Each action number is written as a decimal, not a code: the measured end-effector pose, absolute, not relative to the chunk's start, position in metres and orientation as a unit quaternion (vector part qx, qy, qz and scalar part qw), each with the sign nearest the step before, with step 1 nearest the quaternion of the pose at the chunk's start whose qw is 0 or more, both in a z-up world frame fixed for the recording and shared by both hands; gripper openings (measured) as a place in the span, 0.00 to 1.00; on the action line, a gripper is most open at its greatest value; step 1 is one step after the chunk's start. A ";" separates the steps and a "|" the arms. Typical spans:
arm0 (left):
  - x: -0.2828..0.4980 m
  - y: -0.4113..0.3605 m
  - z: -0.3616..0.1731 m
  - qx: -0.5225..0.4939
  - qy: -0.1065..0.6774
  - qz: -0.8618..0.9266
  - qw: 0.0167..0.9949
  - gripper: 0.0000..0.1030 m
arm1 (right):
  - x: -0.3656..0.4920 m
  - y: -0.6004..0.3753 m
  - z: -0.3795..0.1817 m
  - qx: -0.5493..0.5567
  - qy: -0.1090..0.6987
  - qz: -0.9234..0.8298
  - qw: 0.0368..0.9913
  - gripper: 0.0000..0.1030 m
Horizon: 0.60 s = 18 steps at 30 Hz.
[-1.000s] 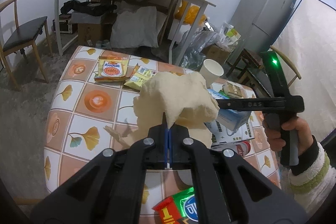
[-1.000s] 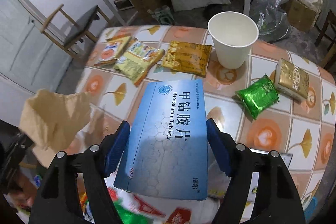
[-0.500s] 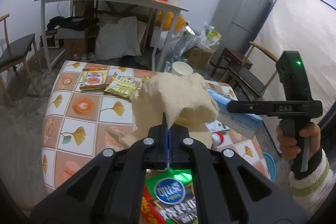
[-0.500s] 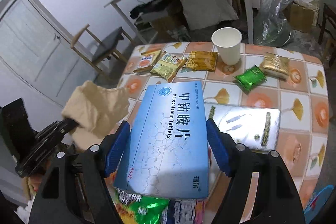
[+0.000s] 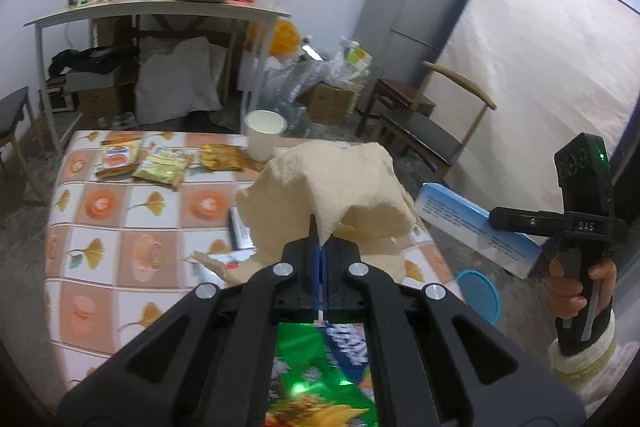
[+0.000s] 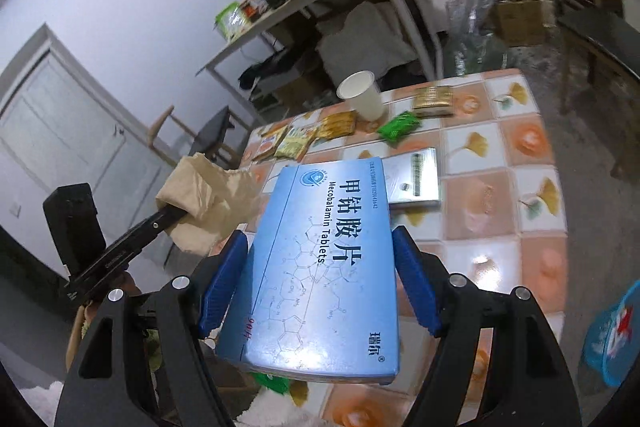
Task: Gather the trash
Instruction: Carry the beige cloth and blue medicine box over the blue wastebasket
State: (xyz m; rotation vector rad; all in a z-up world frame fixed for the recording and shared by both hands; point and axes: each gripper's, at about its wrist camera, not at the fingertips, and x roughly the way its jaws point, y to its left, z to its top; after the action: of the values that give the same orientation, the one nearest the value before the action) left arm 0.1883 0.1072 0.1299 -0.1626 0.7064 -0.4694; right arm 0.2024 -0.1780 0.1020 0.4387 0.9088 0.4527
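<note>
My left gripper (image 5: 319,247) is shut on a crumpled beige paper napkin (image 5: 332,187), held above the near edge of the tiled table (image 5: 120,223); the napkin also shows in the right wrist view (image 6: 208,199). My right gripper (image 6: 320,267) is shut on a blue medicine box (image 6: 328,259), held off the table's right side; the box also shows in the left wrist view (image 5: 472,231). On the table lie snack packets (image 5: 160,163), a white paper cup (image 5: 264,135), a green packet (image 6: 400,125), a gold packet (image 6: 434,99) and a silver box (image 6: 416,179).
A blue bin (image 5: 478,297) stands on the floor right of the table and also shows in the right wrist view (image 6: 612,339). A green snack bag (image 5: 320,375) lies under my left gripper. A chair (image 5: 424,135), a fridge (image 5: 412,15) and a cluttered desk (image 5: 160,11) stand behind.
Both grippers have risen and pulled back from the table with their loads. The right gripper with the blue box has moved out past the table's right edge, and the blue bin has come into view.
</note>
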 end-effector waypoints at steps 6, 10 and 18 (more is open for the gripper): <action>0.178 0.048 0.128 -0.062 0.356 -0.267 0.894 0.00 | 0.155 -0.242 0.092 0.255 0.407 0.181 0.858 0.70; 0.171 -0.006 0.123 -0.043 0.366 -0.304 0.879 0.00 | 0.122 -0.289 0.083 0.286 0.389 0.148 0.863 0.70; 0.157 -0.132 0.099 -0.010 0.398 -0.390 0.830 0.00 | 0.052 -0.390 0.052 0.342 0.366 0.046 0.864 0.70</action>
State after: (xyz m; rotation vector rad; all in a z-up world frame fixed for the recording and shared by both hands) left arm 0.1570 -0.1321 0.0989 -0.0213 0.8454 -0.8274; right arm 0.0517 -0.3900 0.0518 0.7171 0.7660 0.0957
